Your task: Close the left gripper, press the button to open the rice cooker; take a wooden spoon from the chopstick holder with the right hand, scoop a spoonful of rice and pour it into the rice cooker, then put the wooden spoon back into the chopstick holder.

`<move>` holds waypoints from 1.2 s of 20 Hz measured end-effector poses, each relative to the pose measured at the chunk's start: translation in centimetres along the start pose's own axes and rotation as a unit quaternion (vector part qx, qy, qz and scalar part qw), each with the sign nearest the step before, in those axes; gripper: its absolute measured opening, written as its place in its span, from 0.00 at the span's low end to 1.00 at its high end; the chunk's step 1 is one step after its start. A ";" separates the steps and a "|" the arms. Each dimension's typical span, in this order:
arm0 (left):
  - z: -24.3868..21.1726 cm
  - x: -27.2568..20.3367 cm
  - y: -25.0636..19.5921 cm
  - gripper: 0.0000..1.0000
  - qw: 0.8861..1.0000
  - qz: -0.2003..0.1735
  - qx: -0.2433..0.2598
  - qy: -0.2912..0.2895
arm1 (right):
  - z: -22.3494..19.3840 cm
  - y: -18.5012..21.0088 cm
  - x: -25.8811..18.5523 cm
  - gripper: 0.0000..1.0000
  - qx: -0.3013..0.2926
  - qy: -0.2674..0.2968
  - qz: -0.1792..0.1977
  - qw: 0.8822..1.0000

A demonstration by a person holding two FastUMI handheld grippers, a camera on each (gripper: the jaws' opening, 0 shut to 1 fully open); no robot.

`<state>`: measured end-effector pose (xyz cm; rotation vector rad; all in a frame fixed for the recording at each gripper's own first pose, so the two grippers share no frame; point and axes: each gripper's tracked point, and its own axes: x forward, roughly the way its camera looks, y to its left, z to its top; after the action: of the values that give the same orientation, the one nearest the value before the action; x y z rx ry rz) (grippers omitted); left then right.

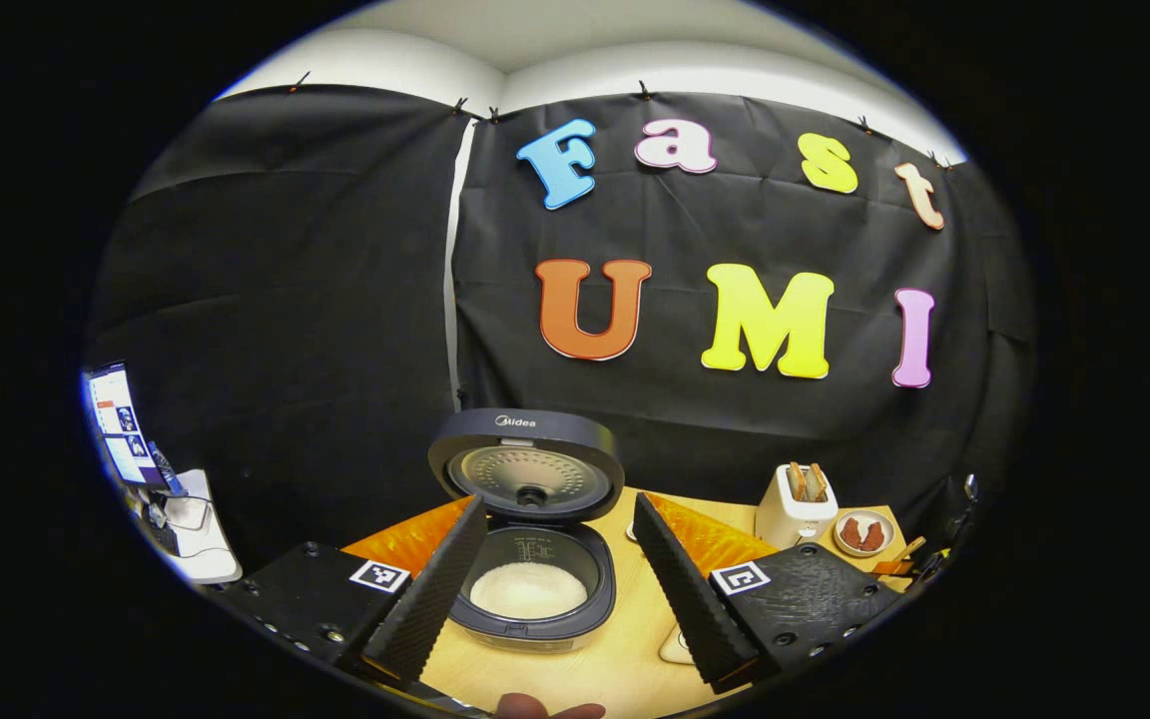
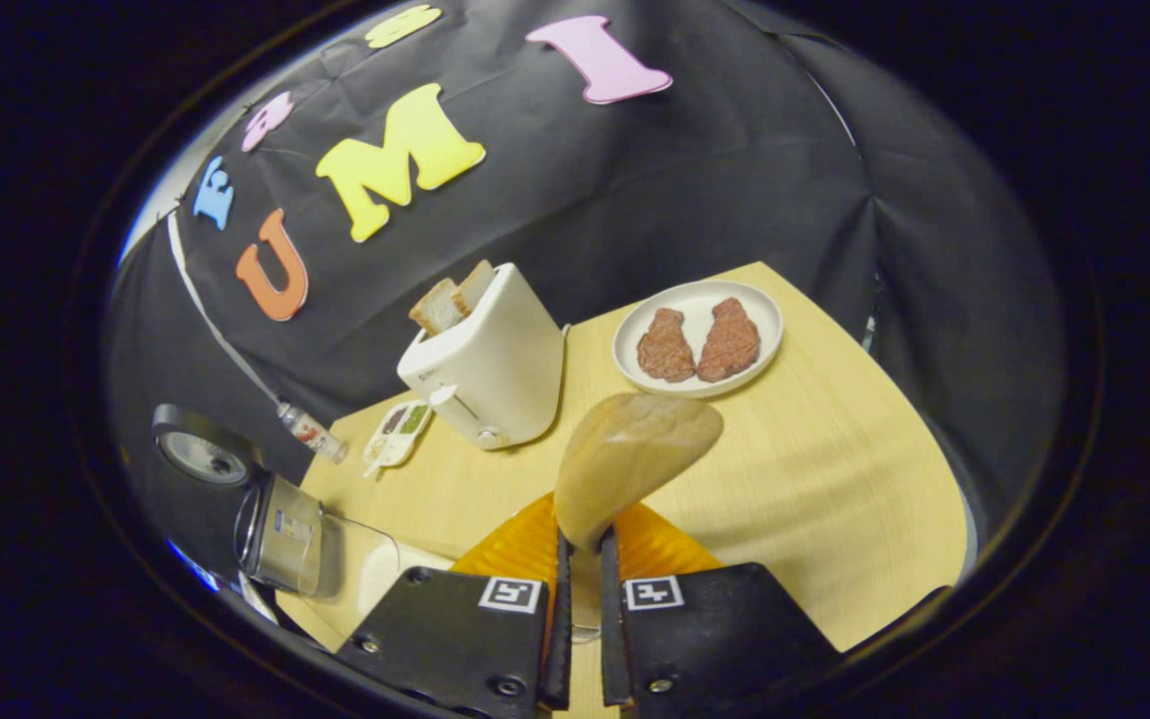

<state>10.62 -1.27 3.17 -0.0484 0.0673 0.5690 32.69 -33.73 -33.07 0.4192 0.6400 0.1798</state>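
We see dark round rice cooker (image 1: 535, 589) lid up, white rice inside — button step looks done. Left gripper (image 1: 560, 584) spread, framing pot. Right gripper (image 2: 580, 559) pinching pale wooden spoon (image 2: 630, 454), bowl toward 12 o'clock over counter (image 2: 835, 479) — empty, likely awaiting scoop.

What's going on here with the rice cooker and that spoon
A person is working two handheld grippers at a wooden table. The rice cooker already stands open, lid up, with white rice in its pot; the left gripper hovers in front of it, jaws apart. The right gripper is clamped on the wooden spoon, held near the toaster and a plate of meat.
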 end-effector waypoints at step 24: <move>0.6 -1.8 5.4 0.95 0.988 -0.144 0.004 -0.057 | -1.4 20.3 -9.3 0.10 -0.121 -0.065 -0.052 0.989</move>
<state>6.20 2.39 3.79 -0.0173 -0.0496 0.2817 23.73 -17.64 -20.27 0.1614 0.5022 0.1277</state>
